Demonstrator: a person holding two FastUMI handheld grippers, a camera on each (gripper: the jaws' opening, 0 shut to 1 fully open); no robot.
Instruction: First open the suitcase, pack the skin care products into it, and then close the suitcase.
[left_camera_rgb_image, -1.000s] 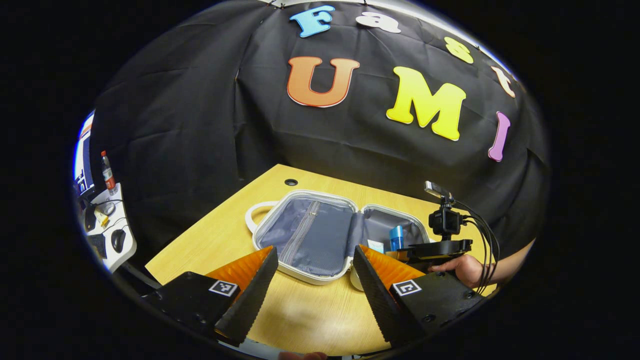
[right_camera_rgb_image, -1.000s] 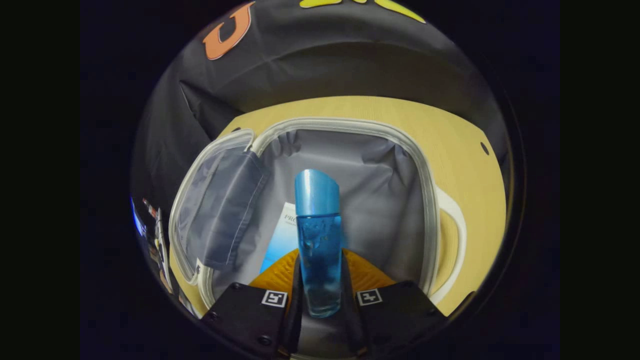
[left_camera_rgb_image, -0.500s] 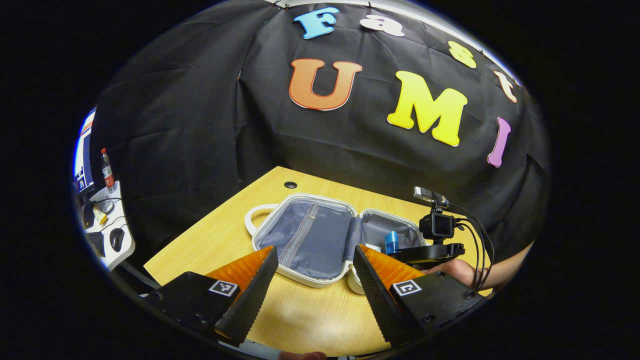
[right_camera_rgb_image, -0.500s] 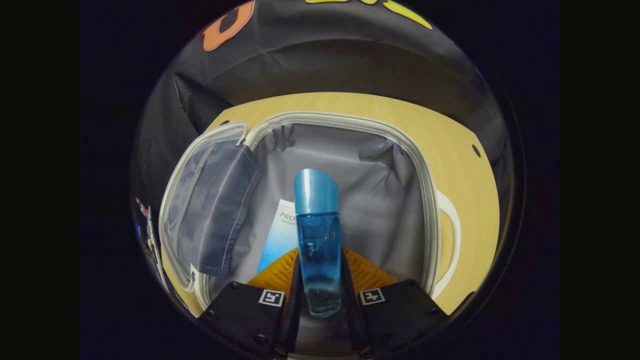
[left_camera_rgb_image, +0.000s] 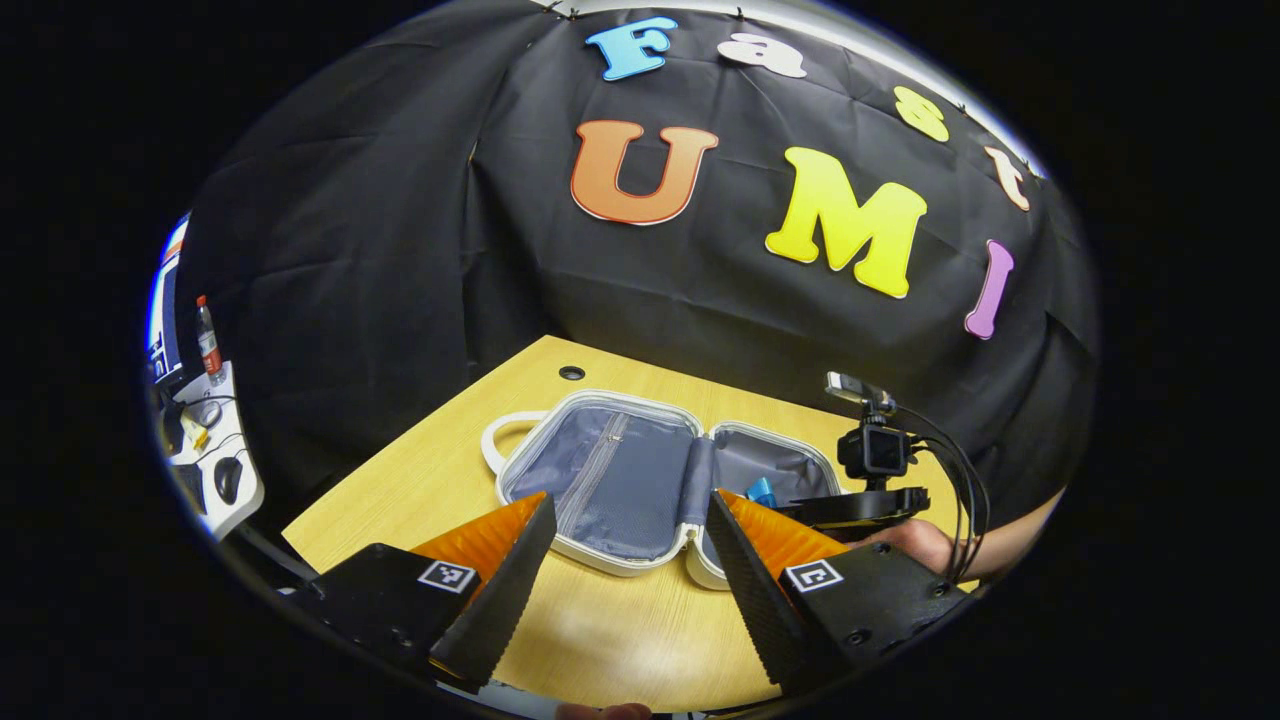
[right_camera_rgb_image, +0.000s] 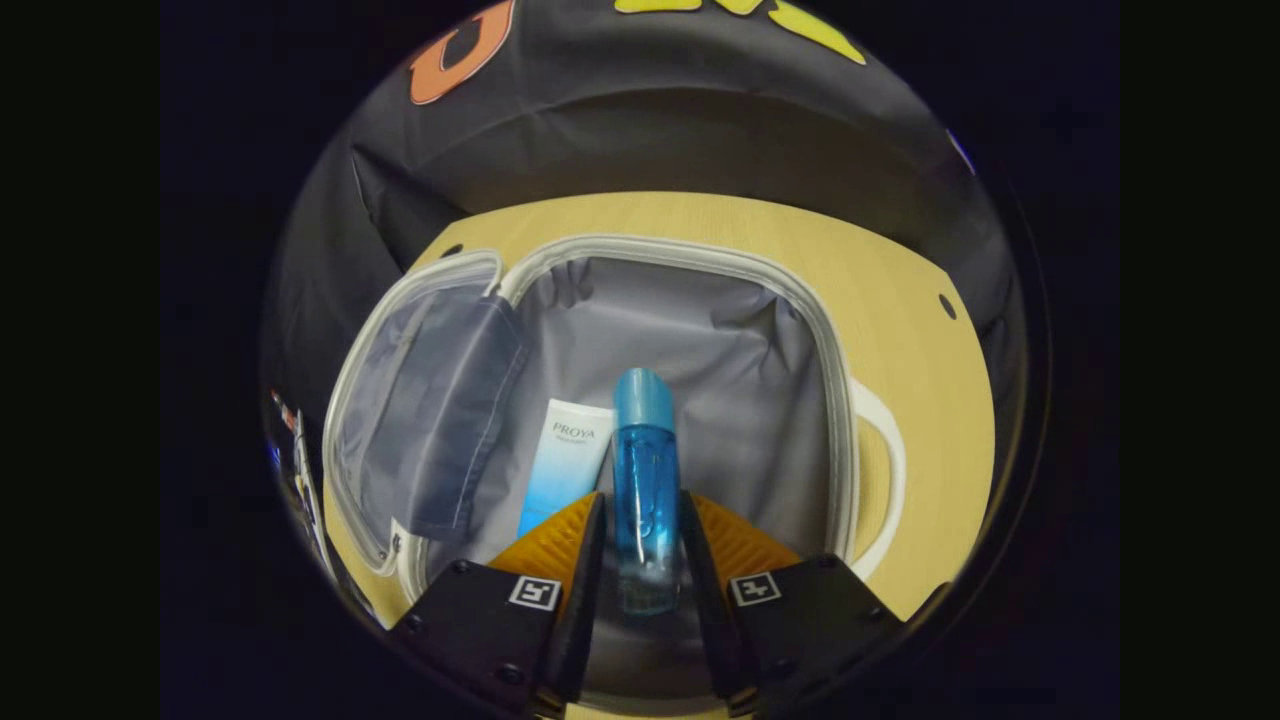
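The white suitcase (left_camera_rgb_image: 625, 396) lies open on the wooden table, grey lining up. In the right gripper view a blue bottle (right_camera_rgb_image: 645, 450) lies in the deep half (right_camera_rgb_image: 690, 255), beside a white-and-blue tube (right_camera_rgb_image: 565, 465). My right gripper (right_camera_rgb_image: 642, 497) hangs just over the bottle's lower end, fingers slightly apart from its sides, open. The lid half with its mesh pocket (right_camera_rgb_image: 430, 420) sits to the left. In the left gripper view my left gripper (left_camera_rgb_image: 630, 498) stands open over the table's near side, short of the suitcase, nothing between its fingers. The bottle's cap (left_camera_rgb_image: 762, 490) peeks out by the right gripper (left_camera_rgb_image: 810, 508).
A person's hand (left_camera_rgb_image: 915, 540) holds the right gripper, with cables trailing from its camera (left_camera_rgb_image: 872, 450). The table (left_camera_rgb_image: 450, 470) has a cable hole (left_camera_rgb_image: 572, 373) behind the suitcase. A side desk (left_camera_rgb_image: 205, 450) with a mouse and a drink bottle stands far left.
The right gripper lowered the blue bottle into the deep half and its fingers parted slightly; the bottle now lies lower and farther from the camera. The left gripper barely moved.
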